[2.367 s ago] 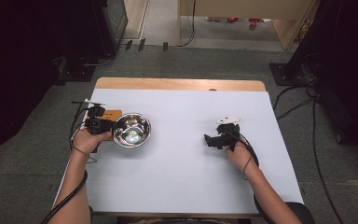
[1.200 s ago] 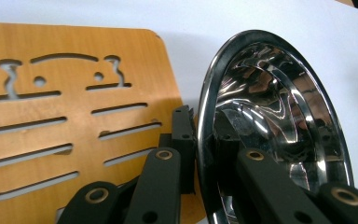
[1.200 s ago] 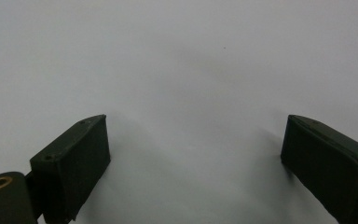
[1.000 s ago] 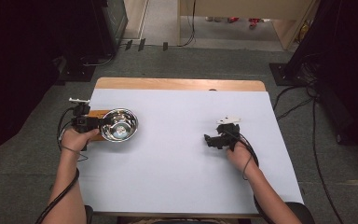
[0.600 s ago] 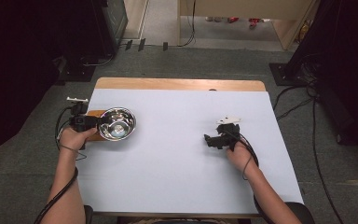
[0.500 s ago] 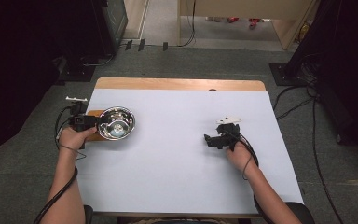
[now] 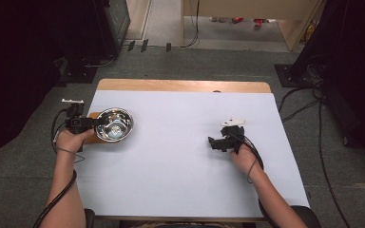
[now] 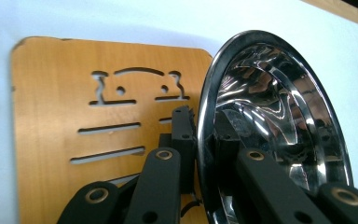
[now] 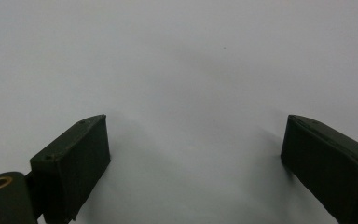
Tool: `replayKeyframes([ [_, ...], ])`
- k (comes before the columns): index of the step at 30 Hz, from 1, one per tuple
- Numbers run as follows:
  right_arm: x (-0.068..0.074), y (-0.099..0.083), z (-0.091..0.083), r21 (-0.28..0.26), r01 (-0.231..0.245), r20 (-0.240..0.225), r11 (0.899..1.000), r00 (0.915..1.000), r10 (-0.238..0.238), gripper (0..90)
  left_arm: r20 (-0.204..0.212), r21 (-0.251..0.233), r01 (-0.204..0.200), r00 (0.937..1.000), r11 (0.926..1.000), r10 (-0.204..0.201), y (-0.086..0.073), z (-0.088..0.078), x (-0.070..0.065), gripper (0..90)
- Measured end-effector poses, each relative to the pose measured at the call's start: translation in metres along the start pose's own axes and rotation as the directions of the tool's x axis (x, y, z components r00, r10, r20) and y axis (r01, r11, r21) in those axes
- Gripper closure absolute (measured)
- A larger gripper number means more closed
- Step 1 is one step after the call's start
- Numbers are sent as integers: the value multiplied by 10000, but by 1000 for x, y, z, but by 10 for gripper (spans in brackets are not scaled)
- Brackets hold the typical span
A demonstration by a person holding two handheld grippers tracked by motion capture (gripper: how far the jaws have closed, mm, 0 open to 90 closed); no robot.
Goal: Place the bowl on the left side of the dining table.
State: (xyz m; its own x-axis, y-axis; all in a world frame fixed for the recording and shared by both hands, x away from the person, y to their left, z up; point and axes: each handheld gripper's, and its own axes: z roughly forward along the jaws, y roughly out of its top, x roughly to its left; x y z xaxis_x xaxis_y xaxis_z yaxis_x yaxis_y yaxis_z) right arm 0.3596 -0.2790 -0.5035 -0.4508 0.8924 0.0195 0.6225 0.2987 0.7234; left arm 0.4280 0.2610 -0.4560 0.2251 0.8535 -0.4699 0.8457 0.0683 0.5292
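Note:
A shiny steel bowl (image 7: 114,125) hangs at the table's left edge, tilted, over a thin wooden board (image 7: 91,139) with cut-out slots. My left gripper (image 7: 95,124) is shut on the bowl's left rim, one jaw inside and one outside. In the left gripper view the bowl (image 8: 270,116) stands on edge between my jaws (image 8: 205,130), with the wooden board (image 8: 51,93) behind it. My right gripper (image 7: 212,141) rests on the white table at mid right, pointing left. Its jaws (image 9: 196,154) stand wide open with nothing between them.
The white table top (image 7: 180,156) spreads between both hands, with a wooden strip (image 7: 180,86) along its far edge. Cables (image 7: 299,107) and dark equipment lie on the floor around the table.
My left gripper has carried the bowl to the left, over the wooden board at the table's left edge. The right gripper has not moved.

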Motion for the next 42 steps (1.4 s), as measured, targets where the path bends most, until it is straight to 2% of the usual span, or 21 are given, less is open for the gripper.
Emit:
replayKeyframes([
  [10,0,0,0,-1,0,0,10000,10000,0,75,-296,-158,281,9992,9995,-286,-2,-4,11,845],
  [11,0,0,0,-3,5,1,10000,10000,-5,75,-469,-132,289,9985,9995,-295,-1,-5,14,845],
  [17,0,0,0,0,-5,-13,10000,10000,5,75,-427,-283,527,9976,9982,-539,-1,-8,22,846],
  [20,0,0,0,-6,2,1,10000,10000,-2,75,-532,-320,634,9965,9975,-650,-1,-9,27,846],
  [25,0,0,0,3,-13,-10,10000,10000,13,75,-801,-440,556,9950,9975,-590,-1,-10,29,841],
  [42,0,0,0,5,-11,-9,10000,10000,11,75,-1220,-577,654,9899,9962,-720,-5,-10,38,808],
])
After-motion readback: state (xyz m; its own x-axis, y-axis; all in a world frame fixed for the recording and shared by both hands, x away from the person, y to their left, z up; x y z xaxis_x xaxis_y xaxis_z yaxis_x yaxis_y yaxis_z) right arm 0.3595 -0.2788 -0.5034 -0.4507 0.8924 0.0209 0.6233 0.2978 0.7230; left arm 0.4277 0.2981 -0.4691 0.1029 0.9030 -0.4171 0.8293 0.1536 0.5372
